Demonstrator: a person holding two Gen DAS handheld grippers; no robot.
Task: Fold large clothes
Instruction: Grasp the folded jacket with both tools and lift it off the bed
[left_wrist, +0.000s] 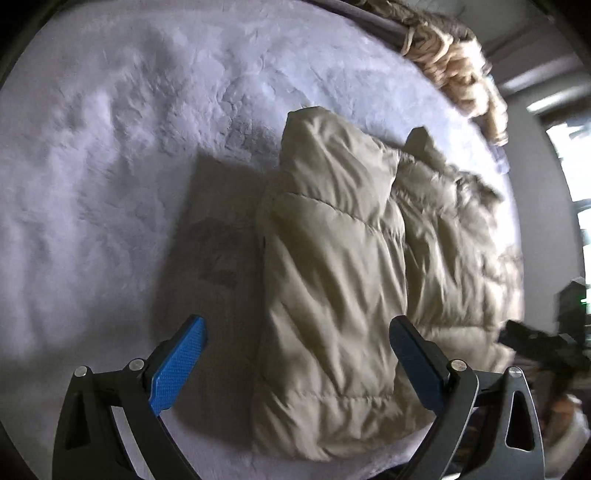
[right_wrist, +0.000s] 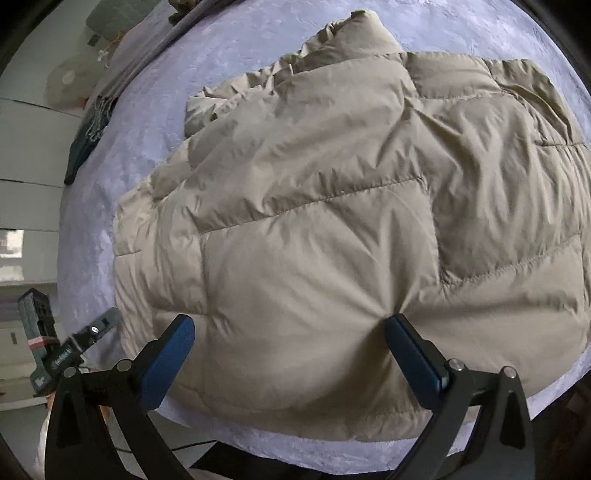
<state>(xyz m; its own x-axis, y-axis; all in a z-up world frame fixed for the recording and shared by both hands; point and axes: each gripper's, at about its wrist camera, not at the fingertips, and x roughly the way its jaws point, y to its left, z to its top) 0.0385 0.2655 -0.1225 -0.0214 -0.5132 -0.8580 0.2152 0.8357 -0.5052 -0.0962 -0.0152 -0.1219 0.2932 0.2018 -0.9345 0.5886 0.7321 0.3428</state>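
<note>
Left wrist view: the left gripper (left_wrist: 297, 338) stands spread wide, nothing between its blue pads (left_wrist: 177, 365). The beige puffer jacket (left_wrist: 332, 280) lies folded on the pale plush blanket (left_wrist: 110, 166); its left edge runs straight, with broad bare blanket beyond. A tan knitted item (left_wrist: 454, 62) lies at the far edge.

Right wrist view: the right gripper (right_wrist: 290, 338) is also spread wide, hovering over the jacket (right_wrist: 332, 203) near its hem. A narrow blanket (right_wrist: 140, 122) margin shows on the left.
</note>
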